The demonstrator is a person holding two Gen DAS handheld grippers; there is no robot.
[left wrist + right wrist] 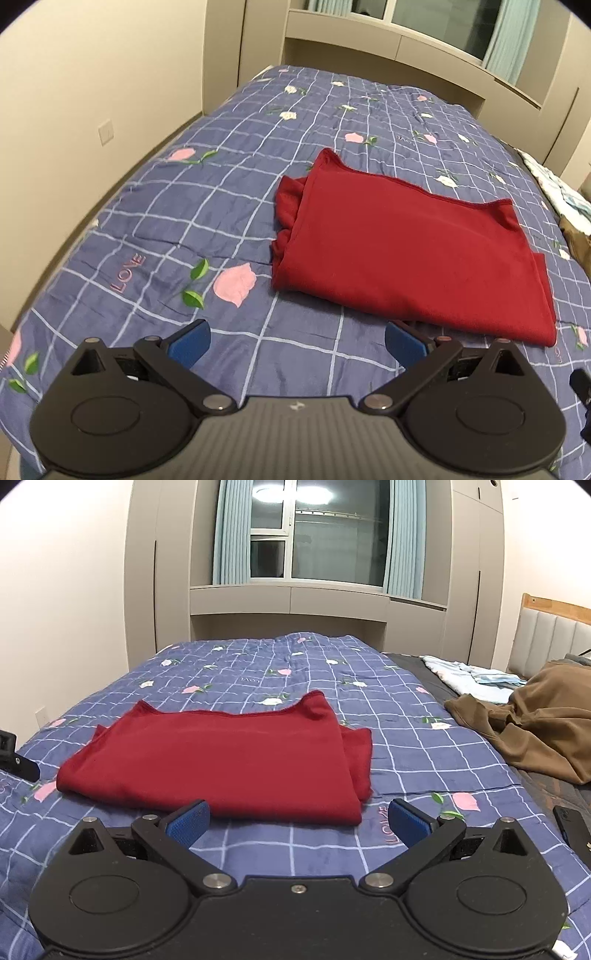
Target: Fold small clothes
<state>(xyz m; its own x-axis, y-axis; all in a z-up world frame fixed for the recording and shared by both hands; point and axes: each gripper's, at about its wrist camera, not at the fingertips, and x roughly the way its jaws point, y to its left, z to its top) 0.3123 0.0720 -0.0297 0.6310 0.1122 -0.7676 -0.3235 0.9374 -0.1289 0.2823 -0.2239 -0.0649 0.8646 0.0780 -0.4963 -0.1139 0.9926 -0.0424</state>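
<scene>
A dark red garment (pixel 406 251) lies folded into a rough rectangle on the blue checked bedspread (pixel 184 206). It also shows in the right wrist view (pixel 221 757). My left gripper (pixel 297 345) is open and empty, just short of the garment's near left corner. My right gripper (pixel 297 821) is open and empty, just short of the garment's near right edge. Part of the left gripper (pixel 14 760) shows at the left edge of the right wrist view.
A brown garment (pixel 535 723) and light blue-white clothes (pixel 472 679) lie at the bed's right side. A black object (pixel 572 827) lies near the right edge. A wall is to the left, a window and cabinets beyond the bed.
</scene>
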